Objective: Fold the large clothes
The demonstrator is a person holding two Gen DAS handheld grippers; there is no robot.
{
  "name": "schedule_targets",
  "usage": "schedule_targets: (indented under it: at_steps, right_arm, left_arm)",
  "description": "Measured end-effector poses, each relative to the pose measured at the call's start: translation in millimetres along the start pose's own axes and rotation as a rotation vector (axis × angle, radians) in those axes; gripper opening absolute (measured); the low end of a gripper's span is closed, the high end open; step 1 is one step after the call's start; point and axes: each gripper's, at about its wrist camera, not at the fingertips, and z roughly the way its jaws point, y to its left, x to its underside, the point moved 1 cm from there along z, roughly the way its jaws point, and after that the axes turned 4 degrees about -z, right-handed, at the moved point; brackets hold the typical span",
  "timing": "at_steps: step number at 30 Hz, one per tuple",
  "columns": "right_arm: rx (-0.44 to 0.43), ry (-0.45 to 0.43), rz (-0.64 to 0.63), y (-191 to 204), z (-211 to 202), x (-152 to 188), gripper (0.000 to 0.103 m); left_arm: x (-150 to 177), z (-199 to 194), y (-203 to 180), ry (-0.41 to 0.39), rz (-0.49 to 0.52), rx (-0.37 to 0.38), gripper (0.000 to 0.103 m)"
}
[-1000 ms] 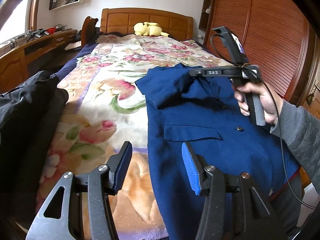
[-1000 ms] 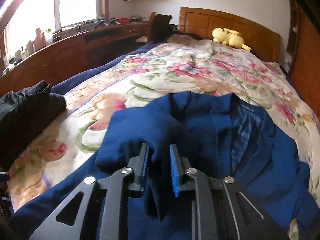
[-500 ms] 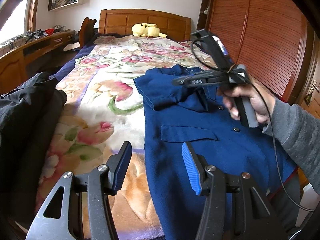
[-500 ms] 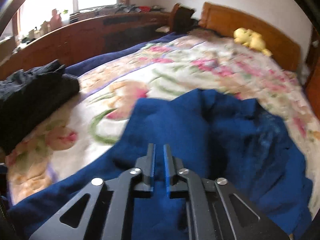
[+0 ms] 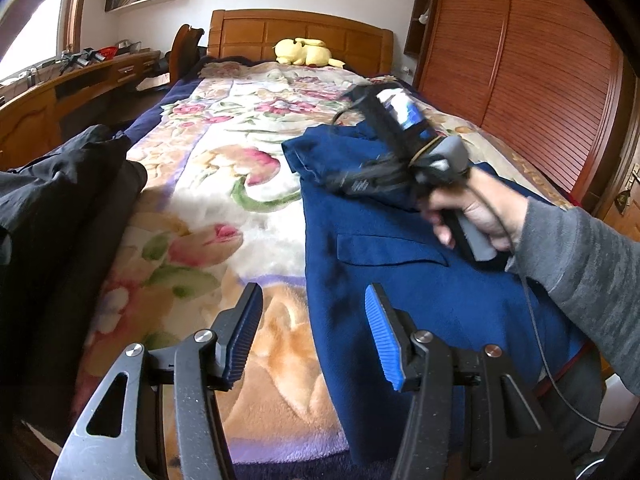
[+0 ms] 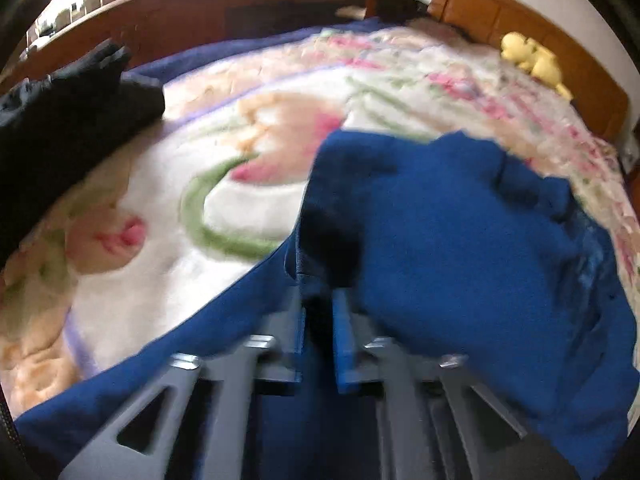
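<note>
Floral blanket (image 5: 224, 184) carries one blue jacket (image 5: 400, 280), one black garment (image 5: 60, 200). Right gripper (image 6: 318, 320): jaws clamped on jacket fabric. Left gripper (image 5: 312, 332): jaws apart, empty.

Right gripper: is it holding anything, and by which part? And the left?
The right gripper pinches a folded-over flap of the blue jacket, probably its sleeve. The left gripper is open, holding nothing.
</note>
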Motion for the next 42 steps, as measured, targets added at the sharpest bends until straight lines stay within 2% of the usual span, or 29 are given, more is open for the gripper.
schedule_targets:
  at_steps: [6,9,12,15,21,25,27,30,32,34,36,42]
  right_arm:
    - [0.039,-0.232,0.140,-53,-94,8,0.008]
    - [0.084,-0.296,0.181,-83,-143,28,0.008]
    - [0.122,-0.308,0.221,-106,-176,62,0.008]
    - [0.150,-0.281,0.283,-123,-201,108,0.008]
    - [0.184,-0.153,0.379,-131,-210,192,0.008]
    - [0.170,-0.073,0.418,-123,-207,224,0.008]
    - [0.170,-0.048,0.407,-120,-201,219,0.013]
    - [0.192,-0.049,0.382,-115,-210,214,0.032]
    - [0.189,-0.061,0.355,-106,-211,212,0.058]
    - [0.179,-0.066,0.318,-92,-213,216,0.068]
    - [0.189,-0.084,0.290,-83,-214,211,0.071]
    - [0.092,-0.119,0.241,-59,-209,202,0.071]
  left_arm:
    - [-1,-2,-12,-0.025,0.010,-0.011,0.054]
    - [-4,-2,-23,-0.034,0.019,-0.001,0.054]
    - [-6,-1,-37,-0.043,0.040,0.009,0.054]
    - [-8,1,-48,-0.046,0.052,0.025,0.054]
    - [-10,12,-67,-0.033,0.062,0.046,0.054]
    - [-11,16,-72,-0.024,0.063,0.054,0.054]
    - [-11,17,-74,-0.018,0.065,0.053,0.054]
    - [-11,16,-75,-0.014,0.067,0.050,0.054]
    - [-11,17,-75,-0.015,0.068,0.049,0.054]
    - [-11,17,-75,-0.016,0.066,0.049,0.054]
    - [-10,17,-75,-0.013,0.066,0.050,0.054]
    - [-5,17,-74,-0.002,0.066,0.044,0.054]
